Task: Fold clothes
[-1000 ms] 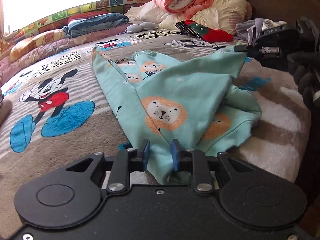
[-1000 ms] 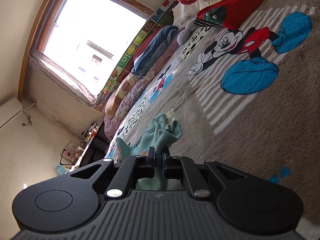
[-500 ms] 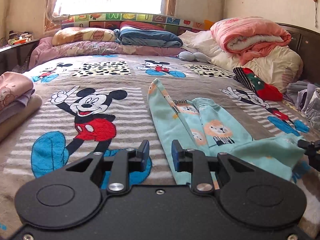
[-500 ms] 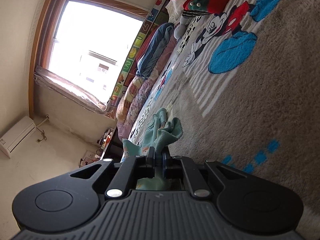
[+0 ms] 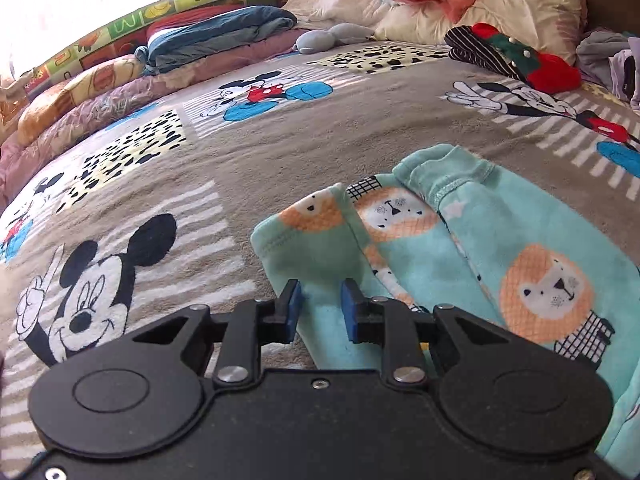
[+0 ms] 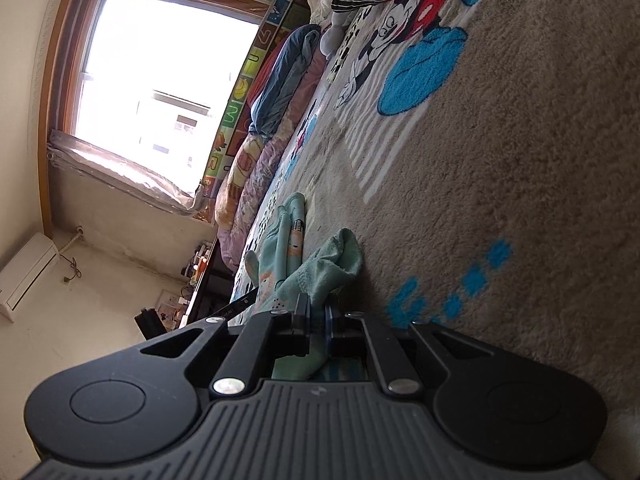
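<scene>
Lying flat on the Mickey Mouse blanket (image 5: 280, 140), the mint lion-print pajamas (image 5: 460, 248) have bare blanket leftward. Left gripper (image 5: 319, 304) hovers, fingers apart, over a cuff; right gripper (image 6: 317, 318) is clamped on fabric. Window (image 6: 160, 76) beyond.

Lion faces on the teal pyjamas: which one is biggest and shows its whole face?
The lion face on the right-hand teal leg: its whole orange mane, eyes and nose show. The two further back, near the cuffs, look smaller; one is folded over an edge.
</scene>
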Tool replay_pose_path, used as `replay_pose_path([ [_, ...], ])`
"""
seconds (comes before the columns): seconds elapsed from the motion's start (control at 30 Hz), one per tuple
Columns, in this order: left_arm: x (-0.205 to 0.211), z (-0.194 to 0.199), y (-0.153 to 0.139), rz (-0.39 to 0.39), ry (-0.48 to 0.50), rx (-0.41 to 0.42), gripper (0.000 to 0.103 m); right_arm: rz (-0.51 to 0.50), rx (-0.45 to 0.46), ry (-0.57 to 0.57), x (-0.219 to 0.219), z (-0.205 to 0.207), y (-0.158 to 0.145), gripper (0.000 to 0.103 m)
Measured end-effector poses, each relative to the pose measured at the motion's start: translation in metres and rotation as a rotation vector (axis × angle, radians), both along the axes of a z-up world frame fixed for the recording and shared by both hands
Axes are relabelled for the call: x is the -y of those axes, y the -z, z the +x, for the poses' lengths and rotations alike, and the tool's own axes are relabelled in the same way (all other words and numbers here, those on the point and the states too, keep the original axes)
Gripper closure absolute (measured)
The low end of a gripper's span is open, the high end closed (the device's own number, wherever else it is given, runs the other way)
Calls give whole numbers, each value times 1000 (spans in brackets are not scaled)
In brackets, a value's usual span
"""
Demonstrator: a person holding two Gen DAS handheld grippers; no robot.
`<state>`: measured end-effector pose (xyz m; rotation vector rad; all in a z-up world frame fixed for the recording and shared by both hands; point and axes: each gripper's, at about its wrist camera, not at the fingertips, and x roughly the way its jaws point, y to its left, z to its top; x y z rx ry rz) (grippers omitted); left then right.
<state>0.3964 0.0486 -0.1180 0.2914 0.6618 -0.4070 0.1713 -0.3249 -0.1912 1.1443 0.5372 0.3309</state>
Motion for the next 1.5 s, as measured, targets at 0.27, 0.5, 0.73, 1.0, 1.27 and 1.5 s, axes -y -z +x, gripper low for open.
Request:
replay_pose_path([
  [0.27, 0, 12, -21, -74, -41, 73, 84, 16, -1, -8, 2, 0, 2, 94],
  [0.5, 22, 45, -2, 95, -121, -5, 83, 21, -5, -8, 3, 0, 3, 95],
  [0.73, 25, 36, -15, 23, -99, 23, 83, 32, 0, -12, 5, -1, 4, 95],
  [1.0, 10, 19, -22, 52, -232, 45, 83, 7, 26, 2, 6, 0, 0, 95],
  [1.27, -17, -143, -41, -63, -198, 119, 83, -53, 73, 23, 7, 4, -11, 94],
  [1.5, 0, -226, -11, -100, -66, 46, 83, -107, 80, 35, 5, 18, -14, 93],
])
